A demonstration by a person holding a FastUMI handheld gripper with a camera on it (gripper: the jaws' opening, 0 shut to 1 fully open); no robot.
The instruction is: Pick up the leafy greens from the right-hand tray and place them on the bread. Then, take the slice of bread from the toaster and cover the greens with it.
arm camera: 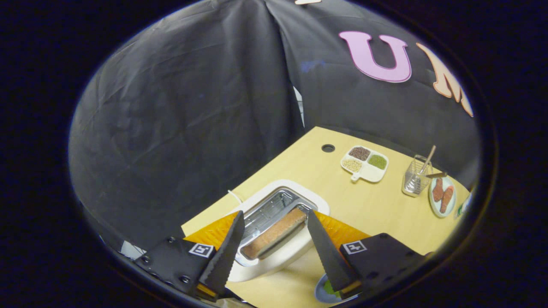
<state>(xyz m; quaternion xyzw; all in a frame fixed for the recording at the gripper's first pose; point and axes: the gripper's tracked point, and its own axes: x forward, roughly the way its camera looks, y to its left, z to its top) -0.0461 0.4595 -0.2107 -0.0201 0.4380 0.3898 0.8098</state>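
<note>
Gripper (274, 244) hangs over the white toaster (280, 256), fingers spread wide, nothing between the pads, no contact with anything. Slice of bread (277, 233) stands on edge in the near slot, crust top showing, lying in the gap between the two fingers and a bit below them. Far slot (274, 205) open, metal walls visible. Toaster sits near the table's (364, 205) left edge; a thin white cord (234, 196) runs off at that edge. Under the right finger, a plate rim (323, 295) with something green on it (329, 287); too covered to tell what exactly. Wide bare tabletop beyond the toaster. Further out, well apart: four-compartment dish (365, 164) with grains, wire basket (415, 177) with utensils, small plate (442, 196) with two reddish-brown pieces just beside the basket. Round hole (328, 148) in the table near the back edge. Dark cloth wall (192, 107) closes in right behind the table.
</note>
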